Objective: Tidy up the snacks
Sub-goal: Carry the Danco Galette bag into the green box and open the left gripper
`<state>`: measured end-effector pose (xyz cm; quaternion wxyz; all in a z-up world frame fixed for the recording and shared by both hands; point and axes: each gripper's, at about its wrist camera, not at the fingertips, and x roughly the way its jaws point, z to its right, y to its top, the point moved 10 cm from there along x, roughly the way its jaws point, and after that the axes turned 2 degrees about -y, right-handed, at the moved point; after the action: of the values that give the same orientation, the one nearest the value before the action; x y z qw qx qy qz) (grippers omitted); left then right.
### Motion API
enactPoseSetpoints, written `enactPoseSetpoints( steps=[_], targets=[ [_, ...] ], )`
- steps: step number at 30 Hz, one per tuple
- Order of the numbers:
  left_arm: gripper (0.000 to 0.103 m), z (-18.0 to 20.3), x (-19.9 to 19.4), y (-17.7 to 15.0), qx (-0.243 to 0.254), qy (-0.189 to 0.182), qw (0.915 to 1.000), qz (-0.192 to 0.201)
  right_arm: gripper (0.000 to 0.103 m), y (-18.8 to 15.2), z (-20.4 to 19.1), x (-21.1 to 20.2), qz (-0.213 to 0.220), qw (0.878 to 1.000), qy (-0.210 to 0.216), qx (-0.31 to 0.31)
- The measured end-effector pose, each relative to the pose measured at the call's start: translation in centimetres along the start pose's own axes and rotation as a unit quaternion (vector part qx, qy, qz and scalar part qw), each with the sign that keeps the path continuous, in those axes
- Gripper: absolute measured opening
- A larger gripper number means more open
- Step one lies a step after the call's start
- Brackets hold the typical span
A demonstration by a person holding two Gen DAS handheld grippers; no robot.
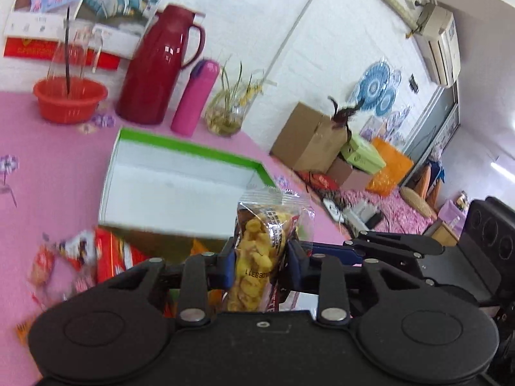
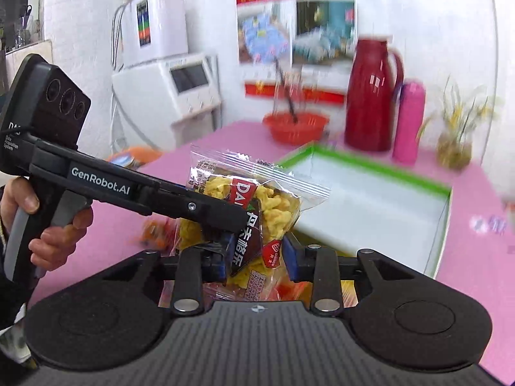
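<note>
**A:** Where are you in the job?

**B:** Mid-transfer, by my read. Your left gripper (image 1: pixel 260 257) pinches the clear snack packet (image 1: pixel 262 251) of yellow puffs, blue pads pressed into both sides. The packet is up off the pink table (image 1: pixel 48 160), just short of the green-edged box (image 1: pixel 180 186).

**A:** And the right?

**B:** In its own view, your right gripper (image 2: pixel 256 259) brackets the same packet (image 2: pixel 254 206). The left gripper's finger crosses in front there. Whether the right pads actually bite or only sit beside the film, I can't tell; the right-hand pad seems to have a sliver of gap.

**A:** Box state?

**B:** White floor looks bare in both views. More wrappers lie in the red snack pile (image 1: pixel 96 254) on the table below your left gripper, near the box's front wall.

**A:** Next move?

**B:** Probably carry the packet over the near wall and lower it flat inside. Don't let both grippers pull on it at once: the film is thin and crinkly, and the seal could tear. Clear the rim before you let go.
</note>
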<state>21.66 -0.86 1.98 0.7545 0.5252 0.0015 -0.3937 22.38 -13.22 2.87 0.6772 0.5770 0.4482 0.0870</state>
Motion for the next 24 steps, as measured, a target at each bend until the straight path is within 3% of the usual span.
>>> enactPoseSetpoints(
  steps=[4,8,15,20,21,22,23,24],
  targets=[
    [0.000,-0.2,1.6,3.1,0.025,0.008,0.9991,0.033,0.056,2.7,1.9,1.5,0.037,0.999,-0.029,-0.008],
    [0.000,-1.7,4.0,5.0,0.026,0.011,0.9987,0.041,0.055,4.2,4.2,3.5,0.053,0.997,-0.053,-0.008],
    [0.000,-4.5,7.7,6.6,0.011,0.007,0.9993,0.034,0.055,4.9,7.1,6.7,0.042,0.996,-0.080,0.006],
    [0.000,-6.8,10.1,5.8,-0.004,0.015,0.9998,0.010,0.055,3.6,8.2,9.0,0.015,0.996,-0.090,0.006],
    [0.022,-7.4,10.4,5.5,-0.013,0.020,0.9997,0.008,0.057,3.2,8.4,9.5,0.009,0.996,-0.093,0.005],
    [0.044,-8.0,10.6,5.4,-0.023,0.021,0.9995,0.010,0.069,2.9,8.6,10.1,0.005,0.995,-0.096,0.003],
    [0.092,-8.5,10.7,5.3,-0.034,0.026,0.9990,0.012,0.090,2.6,8.8,10.6,-0.002,0.995,-0.100,-0.001],
    [0.103,-9.2,10.6,5.3,-0.045,0.041,0.9980,0.017,0.101,2.3,9.0,11.0,-0.010,0.994,-0.109,-0.003]
  ],
)
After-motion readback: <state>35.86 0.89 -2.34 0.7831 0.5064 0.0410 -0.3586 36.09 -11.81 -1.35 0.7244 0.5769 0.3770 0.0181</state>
